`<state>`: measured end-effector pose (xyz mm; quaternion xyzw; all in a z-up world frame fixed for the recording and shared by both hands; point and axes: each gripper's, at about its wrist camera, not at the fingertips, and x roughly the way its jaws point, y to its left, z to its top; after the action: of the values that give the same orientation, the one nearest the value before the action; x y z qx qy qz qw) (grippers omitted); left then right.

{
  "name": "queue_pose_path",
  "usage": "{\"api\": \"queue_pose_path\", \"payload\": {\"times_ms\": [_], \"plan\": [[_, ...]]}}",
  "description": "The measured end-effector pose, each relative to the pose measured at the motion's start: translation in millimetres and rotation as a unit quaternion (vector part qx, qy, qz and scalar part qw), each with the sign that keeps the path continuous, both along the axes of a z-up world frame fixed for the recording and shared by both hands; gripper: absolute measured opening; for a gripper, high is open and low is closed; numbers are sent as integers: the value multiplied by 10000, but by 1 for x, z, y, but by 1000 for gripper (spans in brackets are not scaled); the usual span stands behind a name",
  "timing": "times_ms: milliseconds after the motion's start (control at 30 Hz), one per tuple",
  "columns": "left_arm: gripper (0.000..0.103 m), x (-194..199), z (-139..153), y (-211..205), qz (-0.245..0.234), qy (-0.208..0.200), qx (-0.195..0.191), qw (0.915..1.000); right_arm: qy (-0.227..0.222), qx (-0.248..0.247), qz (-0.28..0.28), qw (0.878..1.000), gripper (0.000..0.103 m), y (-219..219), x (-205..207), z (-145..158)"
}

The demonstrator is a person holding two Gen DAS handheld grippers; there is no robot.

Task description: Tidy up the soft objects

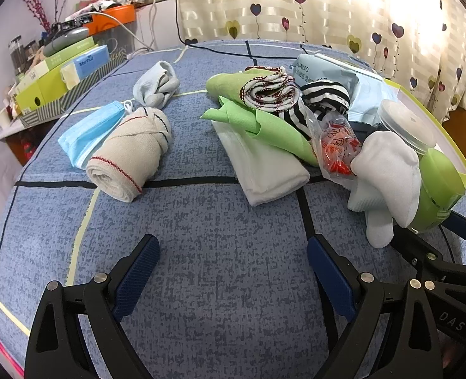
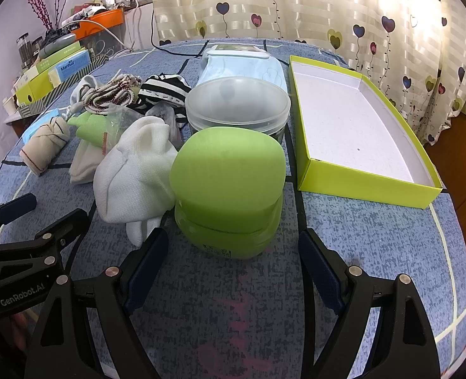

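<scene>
Soft things lie on a blue tablecloth (image 1: 220,252). At the left are a rolled beige towel (image 1: 128,158), a blue face mask (image 1: 87,132) and a grey sock ball (image 1: 157,83). In the middle is a heap: green cloth (image 1: 264,126), white folded cloth (image 1: 264,167), striped socks (image 1: 324,98) and a red-trimmed rolled cloth (image 1: 270,90). A white sock bundle (image 1: 387,173) leans on a green jar (image 2: 229,189). My left gripper (image 1: 233,252) is open and empty over bare cloth. My right gripper (image 2: 233,252) is open, just short of the green jar.
An open yellow-green box (image 2: 368,180) with a white inside stands right of the jar. A clear lidded tub (image 2: 237,104) and a pale blue pack (image 2: 242,66) sit behind the jar. A bag of red sweets (image 1: 337,148) lies in the heap. Boxes and clutter (image 1: 59,75) stand at far left.
</scene>
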<state>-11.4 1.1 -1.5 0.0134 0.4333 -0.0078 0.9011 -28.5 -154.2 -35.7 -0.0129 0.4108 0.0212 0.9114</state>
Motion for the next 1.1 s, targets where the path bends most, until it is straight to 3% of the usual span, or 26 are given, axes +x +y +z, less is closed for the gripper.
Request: {"api": "queue_pose_path", "payload": {"times_ms": [200,467,633,933,1100], "plan": [[95,3,3,-1,-75,10,-4,10000,3,-9,5,10000,85,1,0,0],[95,-7,9,20,-718,217,-331,9966,146,115,387,9991,85,7,-12,2],[95,-19,20,46,-558,21,-285,9980,-9,22,567,9984,85,22,-22,11],[95,-19,37,87,-268,-117,-245,9993,250,128,553,9981,85,20,-31,17],[94,-12,40,102,-133,-126,-242,9995,-51,184,896,9958,85,32,-46,35]]}}
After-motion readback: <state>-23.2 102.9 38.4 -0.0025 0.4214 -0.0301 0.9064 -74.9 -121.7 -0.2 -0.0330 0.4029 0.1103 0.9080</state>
